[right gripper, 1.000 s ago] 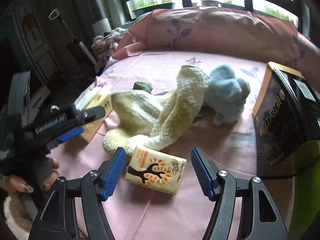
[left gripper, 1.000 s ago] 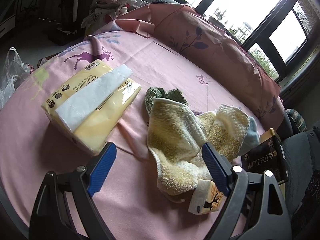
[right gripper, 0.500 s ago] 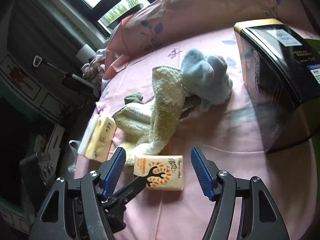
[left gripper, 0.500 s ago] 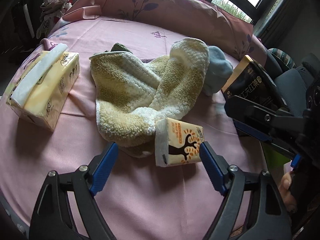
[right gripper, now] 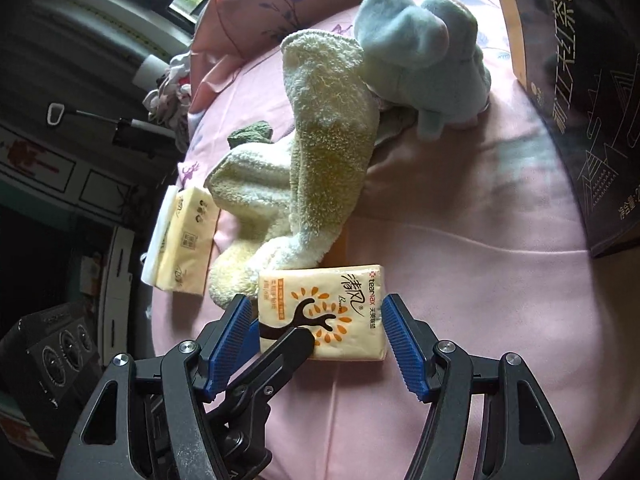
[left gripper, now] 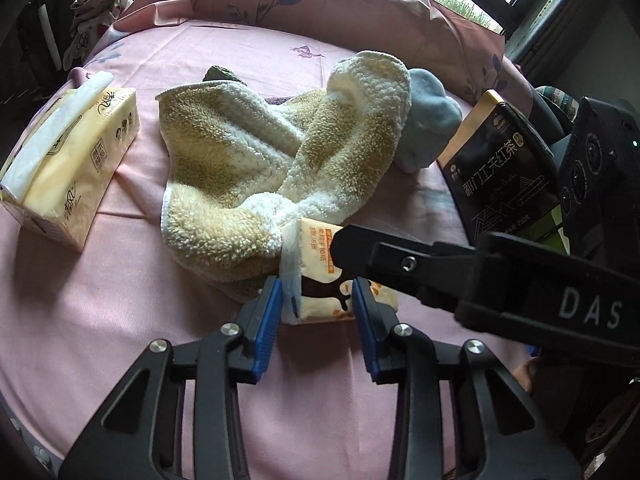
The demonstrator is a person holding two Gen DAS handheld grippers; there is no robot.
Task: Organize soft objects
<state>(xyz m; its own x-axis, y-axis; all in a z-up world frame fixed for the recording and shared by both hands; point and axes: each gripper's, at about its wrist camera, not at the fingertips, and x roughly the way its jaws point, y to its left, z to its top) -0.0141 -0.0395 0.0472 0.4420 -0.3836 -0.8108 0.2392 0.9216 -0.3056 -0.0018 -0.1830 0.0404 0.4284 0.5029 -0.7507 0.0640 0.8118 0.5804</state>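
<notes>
— Closing, were they, those left jaws of yours?

— Yes. On my left gripper (left gripper: 316,300) the blue pads were still coming together around the small tissue pack (left gripper: 320,280), the orange one with the dark tree printed on it. Both pads pressed its narrow end, so I'd call it gripped, though the squeeze wasn't finished.

— And the other one?

— My right gripper (right gripper: 316,332) stood spread wide, a finger on either side of that same pack (right gripper: 320,312). Neither pad clearly touched it; I held nothing there.

— Where did the pack lie?

— Flat on the pink bedsheet (left gripper: 120,320), near the front edge, its far corner tucked just under the yellow-and-white towel (left gripper: 248,168). In the left wrist view, one black finger of the right gripper (left gripper: 420,264) crossed over it.

— What else was on the bed?

— The towel lay crumpled in the middle, with a grey-blue plush toy (right gripper: 420,52) touching its far end. A dark green cloth (right gripper: 250,134) peeked out behind the towel. A large yellow pack of tissues (left gripper: 68,160) sat well off to the left, apart from the towel. On the right a black tea box (left gripper: 504,168) with a gold edge stood tilted, near the plush. A pink pillow (left gripper: 320,4) with leaf prints ran along the back.
</notes>
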